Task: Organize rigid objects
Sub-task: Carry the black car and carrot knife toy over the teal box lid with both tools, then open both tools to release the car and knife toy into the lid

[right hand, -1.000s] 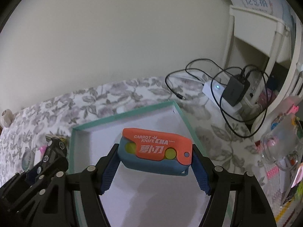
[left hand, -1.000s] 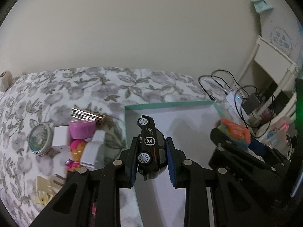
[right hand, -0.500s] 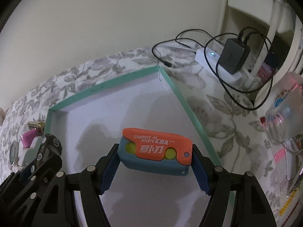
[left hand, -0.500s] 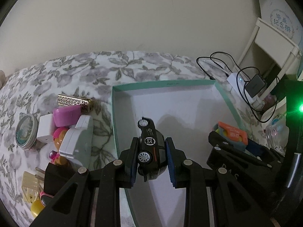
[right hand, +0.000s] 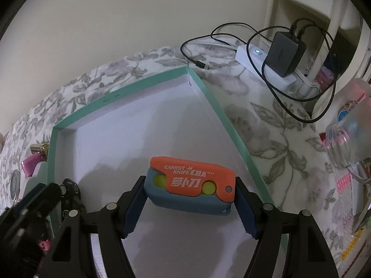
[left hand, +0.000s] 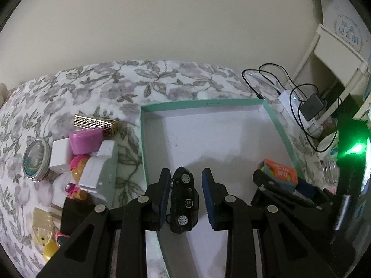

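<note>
A teal-rimmed box (left hand: 201, 103) with a white floor lies on the flowered cloth. My left gripper (left hand: 185, 173) is shut on a black toy car (left hand: 185, 199), which stands nose-up between the pads, over the box's near left part. My right gripper (right hand: 190, 183) is shut on an orange and blue carrot knife toy (right hand: 192, 183), gripped by its two ends, low over the box floor near the right wall (right hand: 220, 115). The left wrist view shows that knife (left hand: 280, 170) at the right. The right wrist view shows the car (right hand: 69, 190) at the lower left.
Left of the box lie a gold patterned case (left hand: 96, 125), a pink tub (left hand: 87, 140), a white adapter (left hand: 60, 156), a round tin (left hand: 37, 159) and a white block (left hand: 102, 171). A power strip with charger and cables (right hand: 266, 62) and a clear bottle (right hand: 347, 139) sit to the right.
Both grippers have tipped further down over the box. The right one sank with the knife toward the floor. The car has slid back between the left pads.
</note>
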`<state>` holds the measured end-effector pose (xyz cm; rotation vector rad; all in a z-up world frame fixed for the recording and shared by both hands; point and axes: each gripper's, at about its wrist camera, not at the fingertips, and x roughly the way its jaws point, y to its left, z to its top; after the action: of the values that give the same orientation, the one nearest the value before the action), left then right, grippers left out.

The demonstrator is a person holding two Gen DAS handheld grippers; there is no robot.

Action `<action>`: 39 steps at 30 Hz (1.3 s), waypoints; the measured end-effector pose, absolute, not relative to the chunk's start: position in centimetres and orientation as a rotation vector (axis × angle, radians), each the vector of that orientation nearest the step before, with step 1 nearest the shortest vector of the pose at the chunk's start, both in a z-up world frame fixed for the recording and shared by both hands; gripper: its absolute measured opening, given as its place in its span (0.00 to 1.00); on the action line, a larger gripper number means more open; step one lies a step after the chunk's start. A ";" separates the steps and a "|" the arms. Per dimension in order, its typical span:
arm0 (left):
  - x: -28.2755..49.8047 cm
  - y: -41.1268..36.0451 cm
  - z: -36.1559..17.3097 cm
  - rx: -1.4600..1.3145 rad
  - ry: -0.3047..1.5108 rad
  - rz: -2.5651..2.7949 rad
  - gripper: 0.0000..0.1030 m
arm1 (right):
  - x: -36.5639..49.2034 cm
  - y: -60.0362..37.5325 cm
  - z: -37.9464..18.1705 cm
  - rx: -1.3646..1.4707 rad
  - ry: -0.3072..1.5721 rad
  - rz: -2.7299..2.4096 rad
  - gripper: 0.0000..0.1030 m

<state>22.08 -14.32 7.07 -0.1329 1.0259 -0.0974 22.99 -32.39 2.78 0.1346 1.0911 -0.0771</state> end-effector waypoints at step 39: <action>22.4 -7.9 9.5 -0.159 1.034 0.188 0.97 | 22.5 -31.4 5.4 0.134 1.035 -0.033 1.00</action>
<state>22.35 -7.94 9.51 -0.1587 1.0339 0.1879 22.46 -31.44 5.38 0.1343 1.0351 -0.0333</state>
